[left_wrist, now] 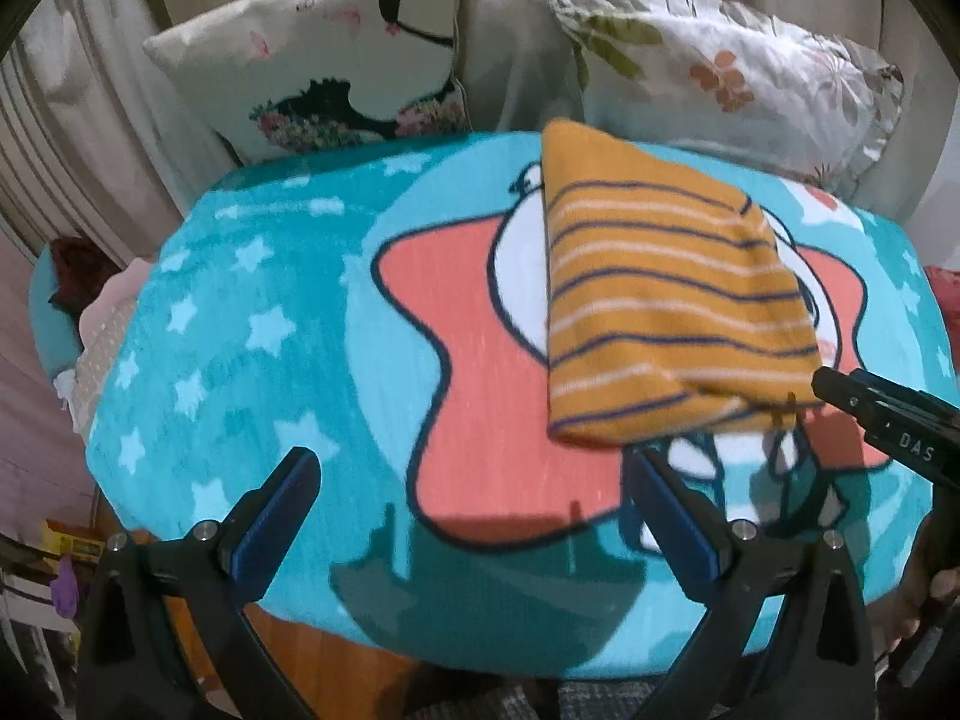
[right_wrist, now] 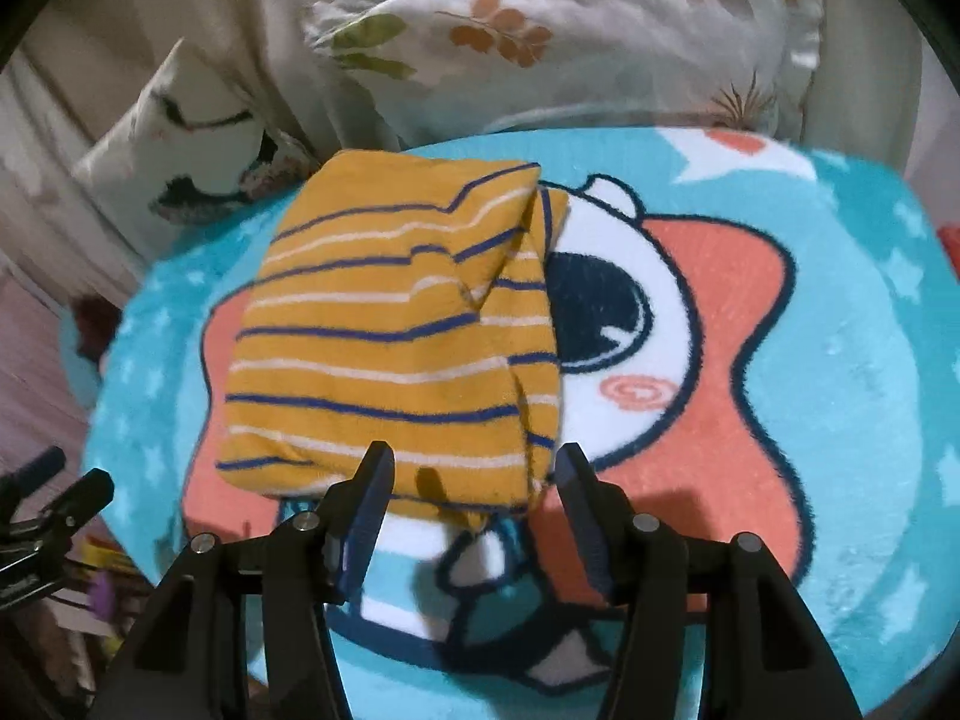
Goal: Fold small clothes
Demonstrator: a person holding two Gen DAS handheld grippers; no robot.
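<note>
One small garment, a yellow striped top (right_wrist: 396, 336), lies folded into a compact rectangle on the blue cartoon blanket (right_wrist: 840, 360), so its folding looks nearly or fully done. The right gripper (right_wrist: 474, 468) stands with jaws apart and nothing between them, just at the top's near edge. The left gripper (left_wrist: 474, 468) is spread wide over bare blanket beside it. No other unfolded clothing can be clearly made out.

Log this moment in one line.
shirt: folded, on mat | left hand-held gripper: open, empty | right hand-held gripper: open, empty
</note>
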